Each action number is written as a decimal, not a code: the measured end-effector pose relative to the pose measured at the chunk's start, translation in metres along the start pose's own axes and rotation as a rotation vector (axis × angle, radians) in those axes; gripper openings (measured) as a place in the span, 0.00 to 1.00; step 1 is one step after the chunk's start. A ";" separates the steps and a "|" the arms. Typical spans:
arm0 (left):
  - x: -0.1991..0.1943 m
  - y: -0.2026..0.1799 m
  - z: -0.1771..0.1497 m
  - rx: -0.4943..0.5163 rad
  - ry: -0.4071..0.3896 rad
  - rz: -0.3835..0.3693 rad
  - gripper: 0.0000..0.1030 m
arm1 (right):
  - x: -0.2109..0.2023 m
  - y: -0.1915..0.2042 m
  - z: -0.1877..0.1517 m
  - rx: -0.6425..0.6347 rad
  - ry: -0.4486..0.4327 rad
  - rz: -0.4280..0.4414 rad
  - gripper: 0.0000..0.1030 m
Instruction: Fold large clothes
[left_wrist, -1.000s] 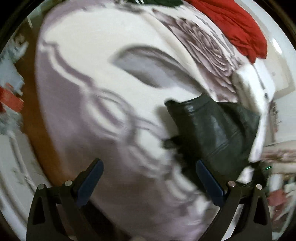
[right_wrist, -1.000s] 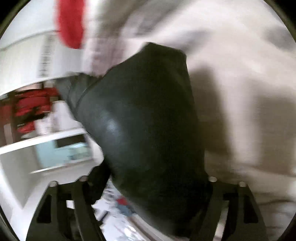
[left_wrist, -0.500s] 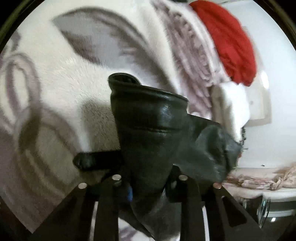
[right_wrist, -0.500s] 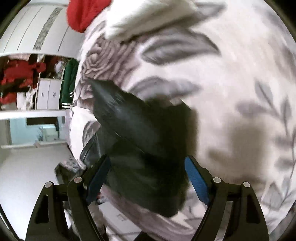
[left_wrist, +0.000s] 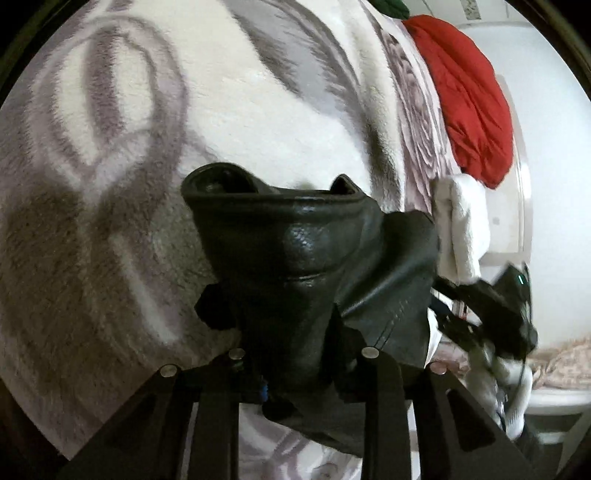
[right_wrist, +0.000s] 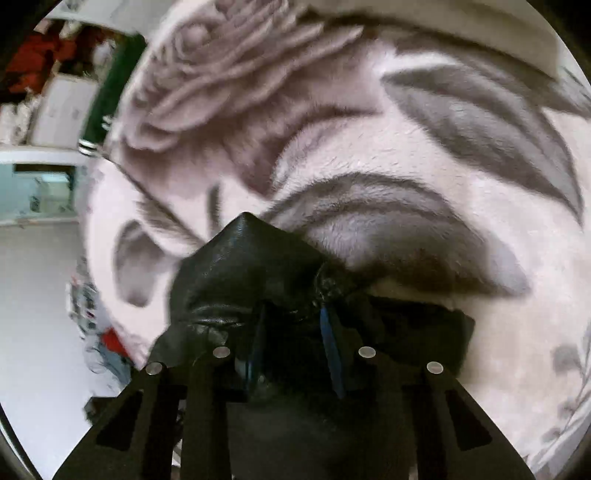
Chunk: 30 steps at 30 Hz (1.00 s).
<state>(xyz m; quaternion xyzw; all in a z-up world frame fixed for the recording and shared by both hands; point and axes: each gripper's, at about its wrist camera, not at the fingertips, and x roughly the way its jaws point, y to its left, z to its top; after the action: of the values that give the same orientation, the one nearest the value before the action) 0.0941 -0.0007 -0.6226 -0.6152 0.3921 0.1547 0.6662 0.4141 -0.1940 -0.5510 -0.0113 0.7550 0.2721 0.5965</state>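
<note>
**Both claws take up the black leather garment**

The garment (left_wrist: 314, 266) lies bunched on the bed near its right edge, on a plush blanket (left_wrist: 110, 221) with grey leaves and roses. The left claw (left_wrist: 301, 373) is narrow, pinching a thick rolled fold, though its jaws are easing apart slightly. The right claw (right_wrist: 291, 354) is closing on a peaked corner already between its pads. This looks like the gathering step. Next comes lifting and spreading it flat. The leather is stiff, glossy and grained, so it will crease rather than drape. A red cloth (left_wrist: 476, 103) sits further up the bed.
</note>
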 end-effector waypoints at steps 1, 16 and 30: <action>0.004 -0.002 0.001 -0.007 0.010 -0.012 0.25 | 0.006 0.003 0.005 -0.020 0.009 -0.024 0.31; -0.041 -0.135 -0.023 0.605 -0.052 0.508 0.89 | -0.079 -0.042 -0.098 0.096 0.021 0.012 0.51; 0.053 -0.133 -0.021 0.772 0.082 0.662 0.89 | -0.004 -0.070 -0.127 0.197 0.037 -0.078 0.49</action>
<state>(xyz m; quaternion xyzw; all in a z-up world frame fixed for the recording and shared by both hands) 0.2128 -0.0616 -0.5663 -0.1726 0.6205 0.1773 0.7442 0.3260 -0.3086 -0.5570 0.0132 0.7879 0.1726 0.5910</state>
